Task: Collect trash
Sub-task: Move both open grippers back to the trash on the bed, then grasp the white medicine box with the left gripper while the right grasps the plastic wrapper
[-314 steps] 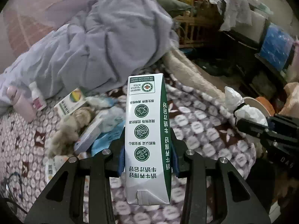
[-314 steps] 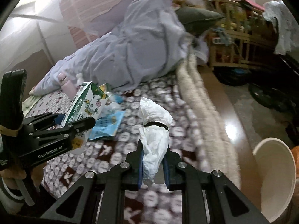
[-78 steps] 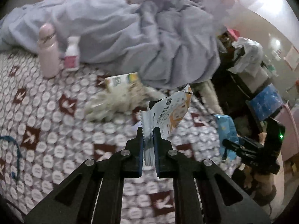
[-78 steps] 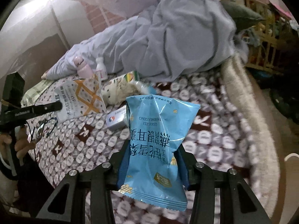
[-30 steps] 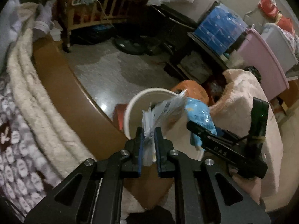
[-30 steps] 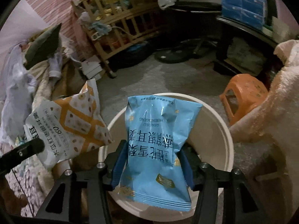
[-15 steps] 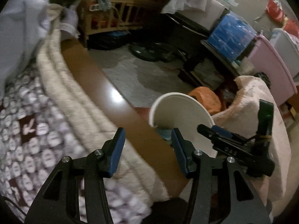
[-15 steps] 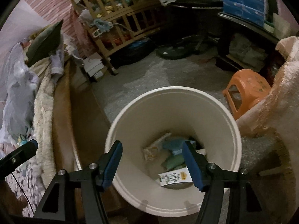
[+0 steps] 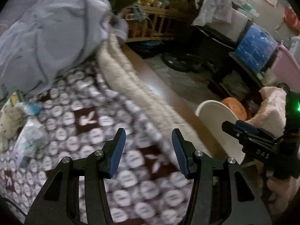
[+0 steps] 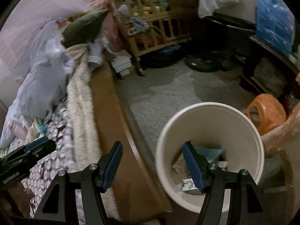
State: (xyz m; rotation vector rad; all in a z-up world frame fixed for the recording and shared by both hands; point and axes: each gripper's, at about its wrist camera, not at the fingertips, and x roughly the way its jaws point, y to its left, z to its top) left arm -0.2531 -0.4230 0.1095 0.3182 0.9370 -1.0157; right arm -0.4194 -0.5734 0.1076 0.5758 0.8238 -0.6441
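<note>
Trash already lies in the bin [image 10: 210,112]; your left gripper [image 9: 148,150] and right gripper [image 10: 151,164] are both spread and empty, and wrappers [image 9: 28,138] remain on the bed [image 9: 90,120].

White letters "DAS" on the black body of the right hand-held gripper [image 9: 241,131], nothing else legible

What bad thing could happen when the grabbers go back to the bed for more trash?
The left gripper might mistake the fluffy toy for trash, because it lies right beside the clear wrapper and small blue wrapper. The white bin stands close to the right gripper and the bed's wooden edge, so a swing back could perhaps knock it over.
</note>
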